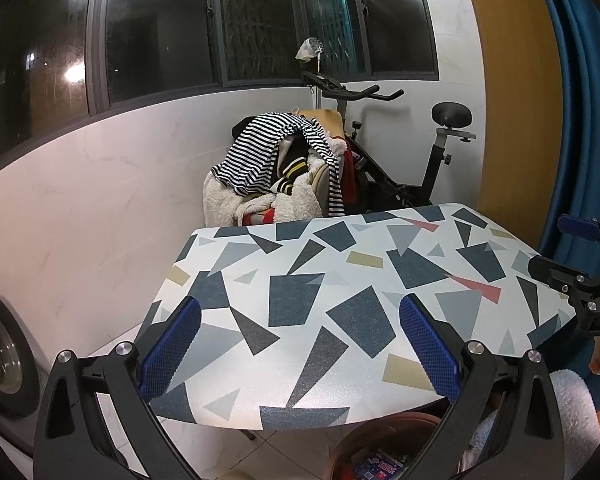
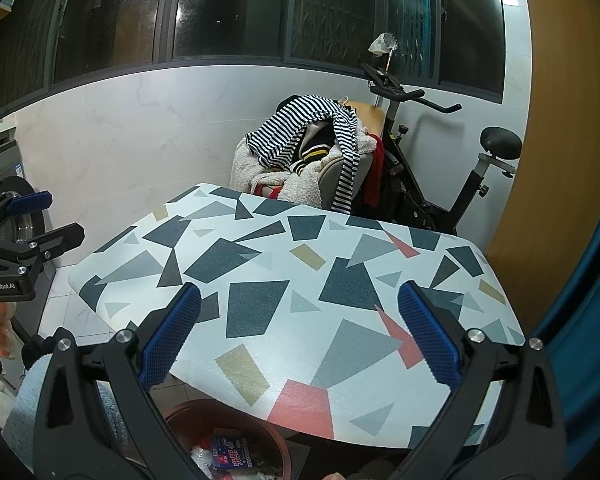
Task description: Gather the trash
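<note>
Nearest, bottom centre of both views: a reddish-brown bin [image 2: 188,420] on the tiled floor, partly under the near table edge. It holds trash: a blue-and-red printed packet [image 2: 230,452] and pale crumpled bits, too blurred to identify.

Left gripper [image 1: 300,344]: blue-padded fingers spread wide, nothing between them, above the near edge of the table [image 1: 340,280]. It also shows at mid-left of the right wrist view, held by a hand [image 2: 0,328].

Right gripper [image 2: 299,344]: likewise spread wide and empty over the table's near edge; also seen at the right edge of the left wrist view.

The table top carries a white cover printed with grey, navy, tan and pink shapes. A pale fluffy sleeve [image 1: 572,412] sits at lower right of the left wrist view.

Washing machine [image 1: 0,352] at lower left, just beside the table.

Beyond the table, centre: a heap of clothes [image 1: 276,168] topped by a black-and-white striped garment. To its right, an exercise bike [image 1: 420,160]. Blue curtain [image 1: 580,100] at right edge. Dark windows [image 1: 160,28] along the top.
</note>
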A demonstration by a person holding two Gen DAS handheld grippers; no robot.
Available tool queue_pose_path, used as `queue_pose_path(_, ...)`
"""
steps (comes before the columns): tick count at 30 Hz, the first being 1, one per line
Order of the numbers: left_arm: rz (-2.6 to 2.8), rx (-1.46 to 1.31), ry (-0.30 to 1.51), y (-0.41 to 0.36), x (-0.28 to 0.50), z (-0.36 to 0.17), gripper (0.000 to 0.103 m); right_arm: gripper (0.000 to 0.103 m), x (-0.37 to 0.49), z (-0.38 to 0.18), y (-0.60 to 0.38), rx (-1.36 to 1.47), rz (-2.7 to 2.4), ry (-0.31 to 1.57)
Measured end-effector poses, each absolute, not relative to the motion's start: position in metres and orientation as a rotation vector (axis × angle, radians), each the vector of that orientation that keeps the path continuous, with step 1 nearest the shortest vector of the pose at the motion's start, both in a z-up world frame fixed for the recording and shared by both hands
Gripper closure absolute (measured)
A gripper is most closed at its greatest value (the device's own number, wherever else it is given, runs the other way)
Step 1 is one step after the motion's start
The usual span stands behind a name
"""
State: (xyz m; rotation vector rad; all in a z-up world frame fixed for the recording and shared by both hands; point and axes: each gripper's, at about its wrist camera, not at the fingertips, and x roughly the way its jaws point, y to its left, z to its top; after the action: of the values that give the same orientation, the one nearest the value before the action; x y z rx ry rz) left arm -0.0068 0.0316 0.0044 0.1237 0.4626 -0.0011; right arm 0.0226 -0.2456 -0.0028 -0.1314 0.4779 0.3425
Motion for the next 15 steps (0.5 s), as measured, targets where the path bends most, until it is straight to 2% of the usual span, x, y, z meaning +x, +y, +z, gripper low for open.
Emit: queue_pose_path(15,-0.009,0.143,0.461,0.0314,-0.0114,-0.0003,0.006,0.006,0.0211,-0.0062,-0.2443,-0.139,0.345,0.483)
